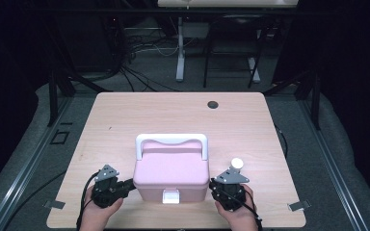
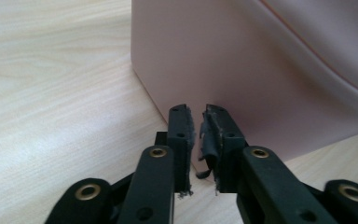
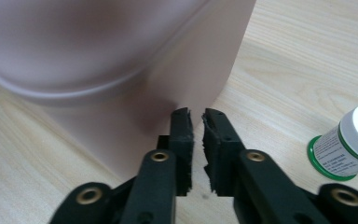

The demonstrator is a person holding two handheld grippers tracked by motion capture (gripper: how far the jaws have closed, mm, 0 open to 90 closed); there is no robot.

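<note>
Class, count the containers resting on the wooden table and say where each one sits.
2. The pink box sits near the table's front edge; the small white-capped bottle stands just right of it. Others may be hidden behind the box.

Your forearms run off the bottom edge, and up close the pink box (image 2: 261, 70) blurs and overflows both gripper views.

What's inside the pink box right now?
Can't tell: the pink box has its lid down with the white latch at the front and the white handle lying back. Its walls are opaque, hiding any contents.
</note>
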